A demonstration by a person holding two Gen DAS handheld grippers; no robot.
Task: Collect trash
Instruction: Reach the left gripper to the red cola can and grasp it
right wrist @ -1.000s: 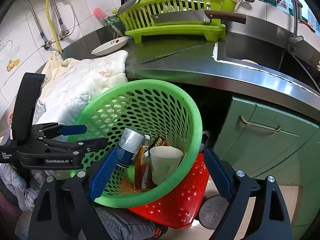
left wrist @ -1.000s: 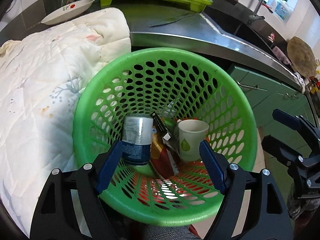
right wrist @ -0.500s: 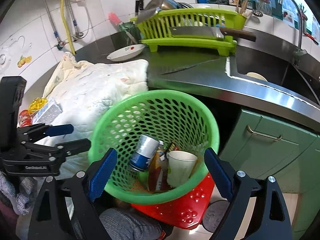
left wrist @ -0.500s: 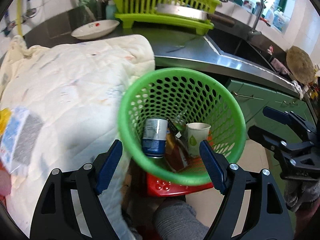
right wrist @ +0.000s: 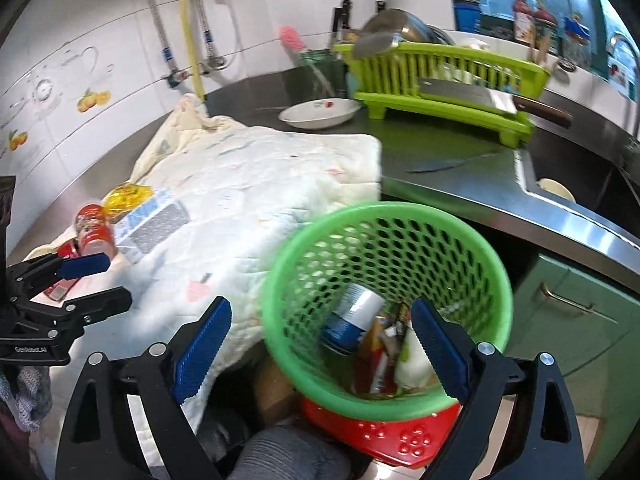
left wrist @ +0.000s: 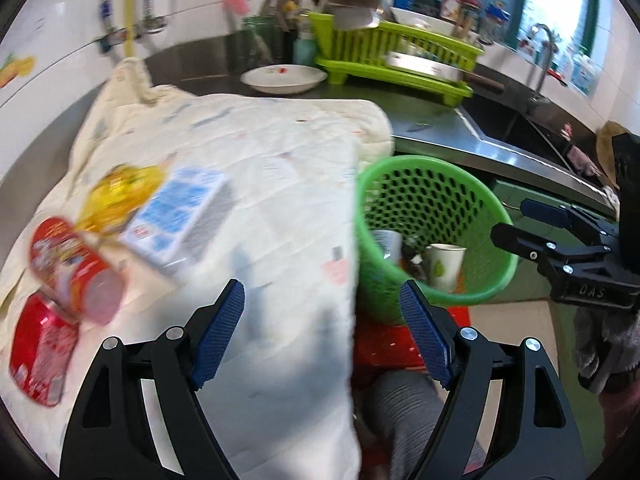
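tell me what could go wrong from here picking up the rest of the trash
The remaining trash, a red can, a yellow wrapper and a blue-white pack, lies on a soft quilt, so the open left gripper may pinch fabric too. The green basket stands on a red stool beside the overhanging quilt; dragging the quilt might tip it.

Bright daylight floods in from the upper-right window – glare there; fisheye bends the edges, motion blur smears the quilted white cloth [left wrist: 248, 184].
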